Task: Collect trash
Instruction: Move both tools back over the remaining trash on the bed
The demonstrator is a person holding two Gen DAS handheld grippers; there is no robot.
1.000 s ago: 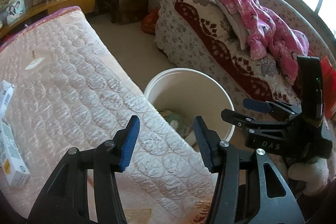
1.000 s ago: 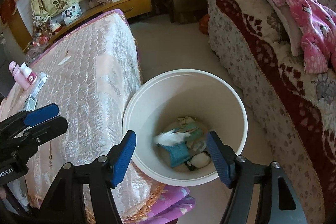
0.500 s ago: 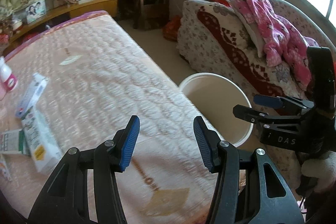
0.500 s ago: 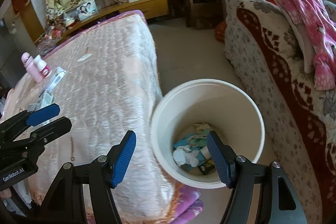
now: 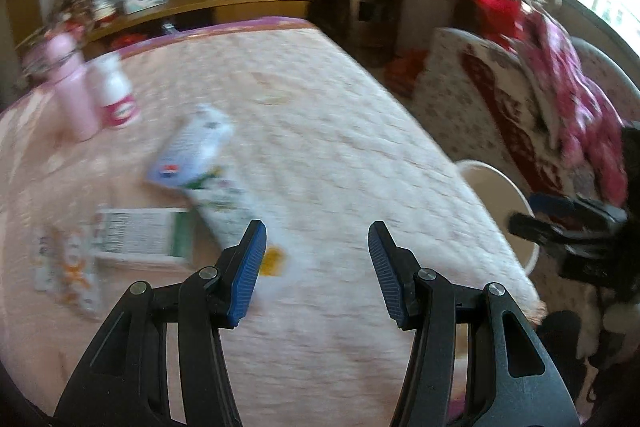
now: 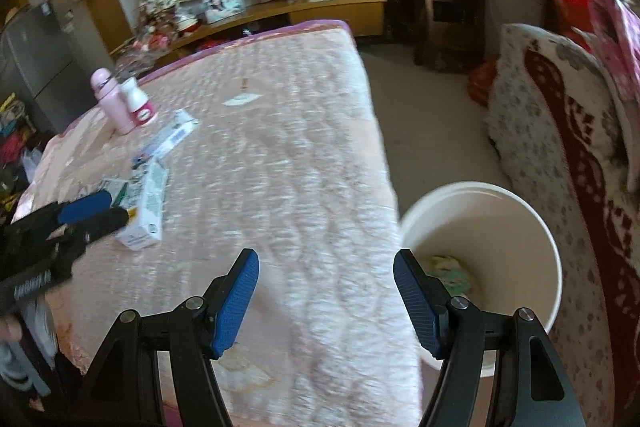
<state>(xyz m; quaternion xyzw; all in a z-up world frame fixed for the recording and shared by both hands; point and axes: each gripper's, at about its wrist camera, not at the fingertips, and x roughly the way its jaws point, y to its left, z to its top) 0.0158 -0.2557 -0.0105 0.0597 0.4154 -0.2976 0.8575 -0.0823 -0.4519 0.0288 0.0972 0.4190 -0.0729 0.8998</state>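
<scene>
Left gripper point(image 5: 316, 263) and right gripper point(image 6: 326, 297) both spread, holding nothing, above pink mattress point(image 6: 280, 147); cartons point(image 6: 146, 205) lie there, white bucket point(image 6: 532, 223) beside it.

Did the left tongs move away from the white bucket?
Yes. The left tongs were over the white bucket; now the bucket sits far right, boxes ahead.

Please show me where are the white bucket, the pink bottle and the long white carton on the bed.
white bucket point(image 6: 532, 203): right wrist view, on its far inner wall.
pink bottle point(image 6: 114, 107): right wrist view, on its body.
long white carton point(image 6: 150, 205): right wrist view, on its top face.
</scene>
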